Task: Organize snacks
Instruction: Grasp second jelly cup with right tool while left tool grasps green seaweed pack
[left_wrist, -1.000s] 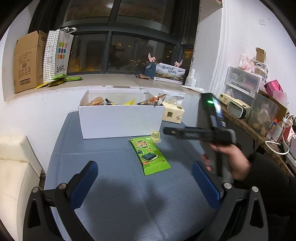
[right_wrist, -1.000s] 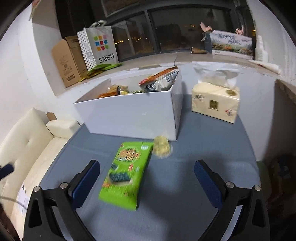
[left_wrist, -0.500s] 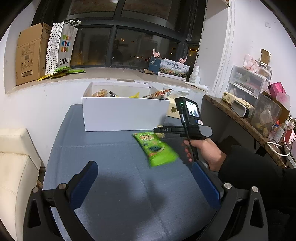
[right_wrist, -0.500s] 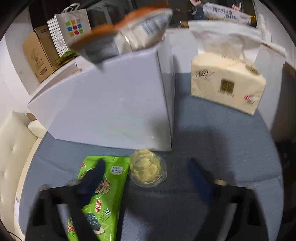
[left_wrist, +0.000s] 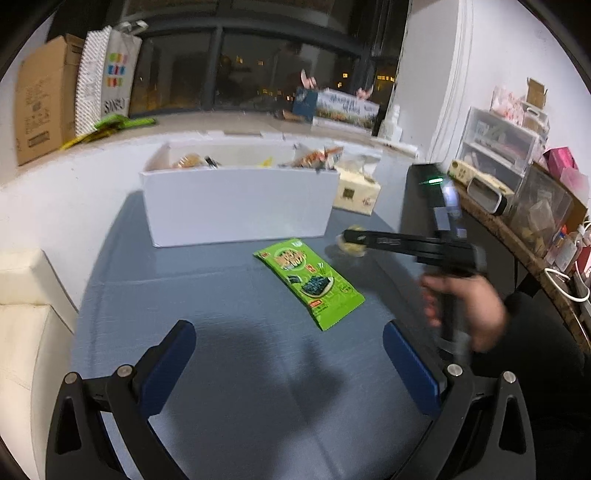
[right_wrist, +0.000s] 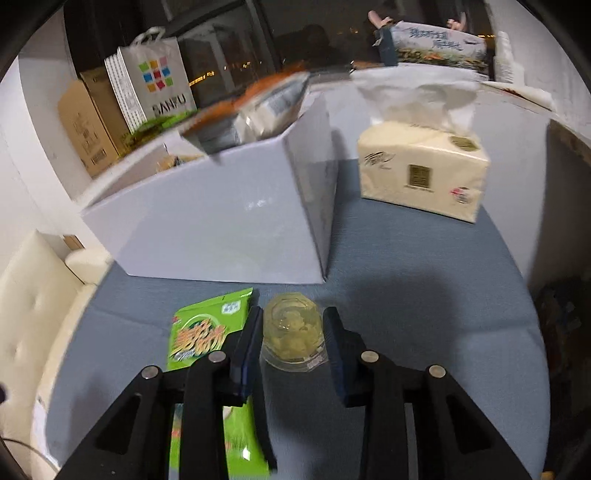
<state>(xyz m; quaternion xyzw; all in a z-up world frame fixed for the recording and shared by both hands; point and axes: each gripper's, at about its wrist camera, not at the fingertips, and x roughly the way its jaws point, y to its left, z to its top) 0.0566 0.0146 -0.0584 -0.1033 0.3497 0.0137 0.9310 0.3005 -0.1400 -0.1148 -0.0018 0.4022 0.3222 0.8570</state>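
While the right gripper (right_wrist: 291, 332) has its jaws narrowed around the clear jelly cup (right_wrist: 292, 330), the left gripper (left_wrist: 288, 350) hangs wide open and holds nothing.

The pads stand on both sides of the cup, very near it or touching; the blur hides which. The cup sits on the blue table (right_wrist: 424, 288), just in front of the corner of the white box (right_wrist: 221, 218) that holds other snacks. The green seaweed packet (left_wrist: 308, 280) lies flat just beside the cup, and a tissue pack (right_wrist: 421, 177) stands behind, to the right of the box.
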